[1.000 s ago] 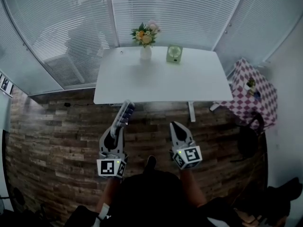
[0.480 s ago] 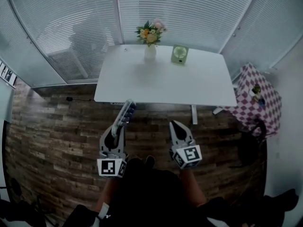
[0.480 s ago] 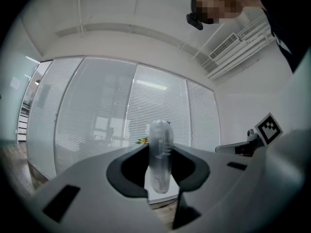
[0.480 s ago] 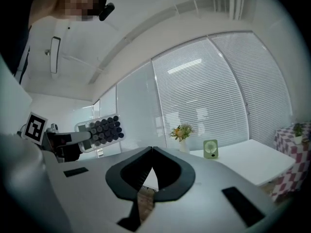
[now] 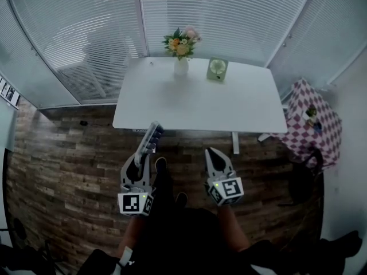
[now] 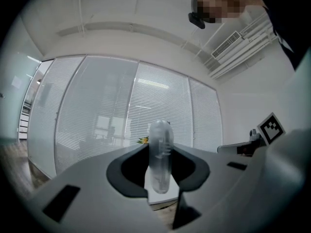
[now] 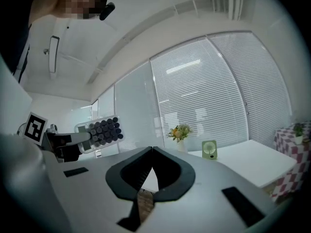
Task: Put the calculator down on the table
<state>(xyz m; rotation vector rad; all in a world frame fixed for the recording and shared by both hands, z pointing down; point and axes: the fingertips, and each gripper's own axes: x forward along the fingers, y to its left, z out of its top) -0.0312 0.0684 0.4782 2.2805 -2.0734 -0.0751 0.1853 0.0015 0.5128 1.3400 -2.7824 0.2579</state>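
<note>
Vase (image 5: 181,67) left of fan (image 5: 217,69), both on table (image 5: 200,103) far edge; checkered side table (image 5: 322,132) right.

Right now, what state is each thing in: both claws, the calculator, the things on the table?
Calculator: held in the air, short of the table, not yet down.
Left claw: shut on the calculator.
Right claw: shut, empty.
Vase of flowers: upright at the table's far edge.
Green fan: upright beside the vase, apart from it.

My left claw (image 5: 144,153) grips the calculator (image 5: 152,136), pale with dark round keys, standing on edge in the air over the floor (image 5: 69,165), short of the white tabletop (image 5: 200,105).
</note>
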